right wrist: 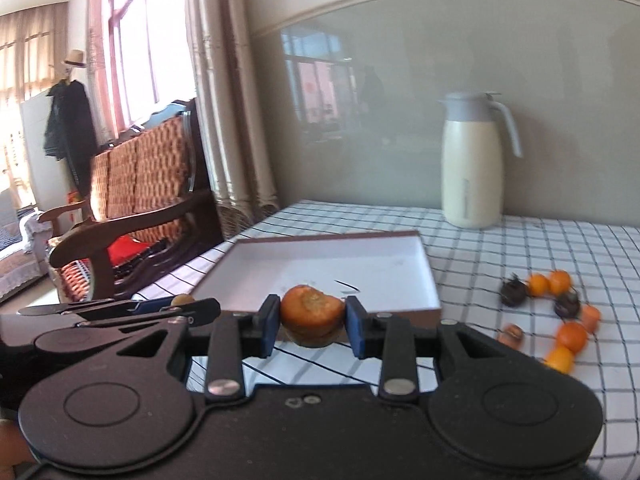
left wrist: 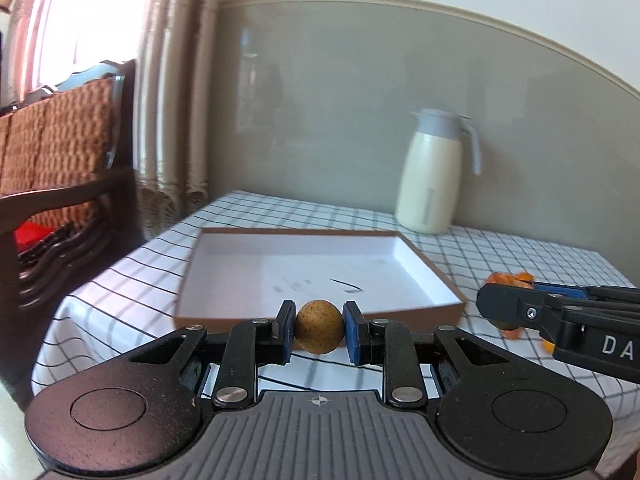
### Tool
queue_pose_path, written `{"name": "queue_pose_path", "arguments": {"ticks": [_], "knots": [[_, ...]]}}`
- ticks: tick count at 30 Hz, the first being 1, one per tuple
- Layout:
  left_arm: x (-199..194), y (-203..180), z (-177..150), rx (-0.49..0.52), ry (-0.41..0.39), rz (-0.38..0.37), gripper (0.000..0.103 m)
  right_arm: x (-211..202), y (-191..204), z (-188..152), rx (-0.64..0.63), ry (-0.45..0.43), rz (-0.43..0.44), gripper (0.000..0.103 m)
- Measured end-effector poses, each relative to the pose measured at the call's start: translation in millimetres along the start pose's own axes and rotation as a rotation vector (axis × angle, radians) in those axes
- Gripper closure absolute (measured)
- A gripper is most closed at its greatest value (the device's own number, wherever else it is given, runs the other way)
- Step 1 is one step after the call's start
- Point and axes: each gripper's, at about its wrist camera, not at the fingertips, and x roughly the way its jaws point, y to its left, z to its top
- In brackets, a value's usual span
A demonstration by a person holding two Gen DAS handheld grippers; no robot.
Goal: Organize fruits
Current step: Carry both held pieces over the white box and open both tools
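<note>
We hold our left gripper clamped on a small round tan-brown speckled fruit, its blue pads pressing the ball from both sides just in front of the near wall of the shallow brown cardboard box with a white inside. Our right gripper is likewise closed on a fruit, a squat orange-and-brown one with a rough, dented top, pinched between its own blue pads and hanging before the near right corner of the same box. The box sits empty of fruit on the table covered in a white cloth with a dark grid check, a few dark smudges on its white floor. In the left wrist view the right gripper comes in from the right edge, with bits of orange fruit showing behind and below its black fingers. In the right wrist view the left gripper lies low at the left, the tan fruit just peeking over its fingers. To the right of the box on the cloth lies a loose cluster of small orange round fruits mixed with two dark, nearly black ones, well apart from the box. A cream-coloured jug with a grey lid and handle stands upright at the back of the table by the grey wall, and a dark wooden chair with a woven orange-brown back stands to the left beside the curtain.
</note>
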Motion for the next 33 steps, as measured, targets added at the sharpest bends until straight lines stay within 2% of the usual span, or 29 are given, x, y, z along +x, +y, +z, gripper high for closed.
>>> {"name": "queue_pose_path", "arguments": {"ticks": [12, 22, 33], "knots": [[44.3, 27.1, 21.1, -0.031, 0.009, 0.054, 0.077, 46.5, -0.3, 25.3, -0.020, 0.001, 0.003, 0.077], [106.9, 41.5, 27.2, -0.032, 0.049, 0.104, 0.077, 109.2, -36.4, 29.9, -0.012, 0.049, -0.096, 0.077], [153.4, 62.8, 17.8, -0.055, 0.115, 0.191, 0.077, 161.1, -61.8, 10.4, -0.014, 0.124, -0.187, 0.076]]}}
